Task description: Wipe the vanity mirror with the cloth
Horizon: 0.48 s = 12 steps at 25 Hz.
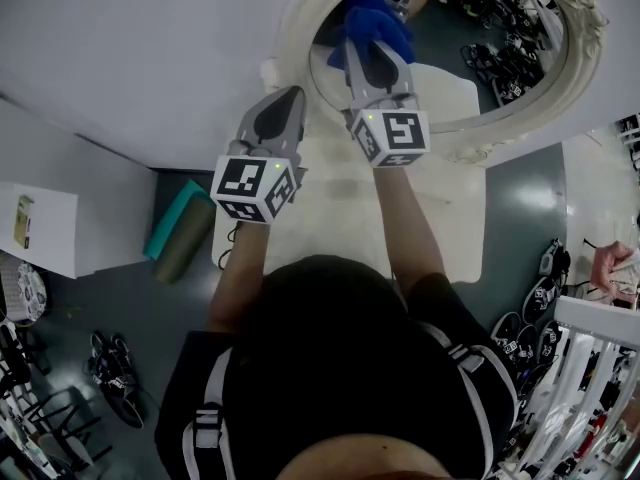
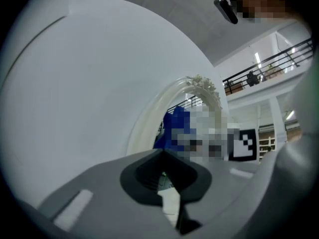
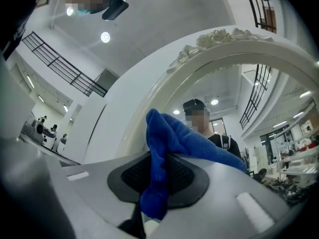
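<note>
The vanity mirror (image 1: 470, 58) has an ornate white frame (image 1: 300, 18) and leans at the top right of the head view. My right gripper (image 1: 372, 43) is shut on a blue cloth (image 1: 378, 23), which it holds up against the left part of the glass. In the right gripper view the cloth (image 3: 167, 143) hangs bunched between the jaws of the right gripper (image 3: 159, 178), with the frame (image 3: 219, 41) arching above. My left gripper (image 1: 292, 96) is shut and holds nothing, just left of the frame's lower edge. From the left gripper (image 2: 167, 178) I see the frame (image 2: 167, 101) and the cloth (image 2: 174, 126).
The mirror stands on a cream-white tabletop (image 1: 330, 213) against a white wall (image 1: 150, 48). A teal and olive rolled mat (image 1: 180, 230) lies on the floor to the left, with shoes (image 1: 110, 368) nearby. A white shelf (image 1: 40, 228) is at the left, a white rack (image 1: 600, 368) at the right.
</note>
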Tool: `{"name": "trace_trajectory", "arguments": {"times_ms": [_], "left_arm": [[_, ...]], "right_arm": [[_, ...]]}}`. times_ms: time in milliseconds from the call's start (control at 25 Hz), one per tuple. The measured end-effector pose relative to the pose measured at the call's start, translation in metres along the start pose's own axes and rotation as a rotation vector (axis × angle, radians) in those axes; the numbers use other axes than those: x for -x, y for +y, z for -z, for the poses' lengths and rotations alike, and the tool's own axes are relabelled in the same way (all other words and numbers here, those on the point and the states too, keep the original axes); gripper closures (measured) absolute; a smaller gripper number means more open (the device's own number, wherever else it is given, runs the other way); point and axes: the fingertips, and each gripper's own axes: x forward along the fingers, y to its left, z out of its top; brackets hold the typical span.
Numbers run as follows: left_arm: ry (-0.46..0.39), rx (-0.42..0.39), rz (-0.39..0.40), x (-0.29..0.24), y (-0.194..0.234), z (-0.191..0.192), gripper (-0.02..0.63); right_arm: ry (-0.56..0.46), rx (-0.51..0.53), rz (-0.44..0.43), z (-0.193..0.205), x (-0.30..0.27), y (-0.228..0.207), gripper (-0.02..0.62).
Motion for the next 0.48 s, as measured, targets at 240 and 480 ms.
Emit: {"name": "trace_trajectory", "arguments": {"times_ms": [240,480], "left_arm": [[0.004,0.005,-0.041,0.014,0.024,0.001,0.6],[0.004,0.002,-0.059,0.018,0.034,-0.004,0.6]], "right_arm": [[0.021,0.003,-0.057,0.021,-0.013,0.033,0.528],[-0.003,-0.047,-0.078,0.046,-0.012,0.041,0.537]]}}
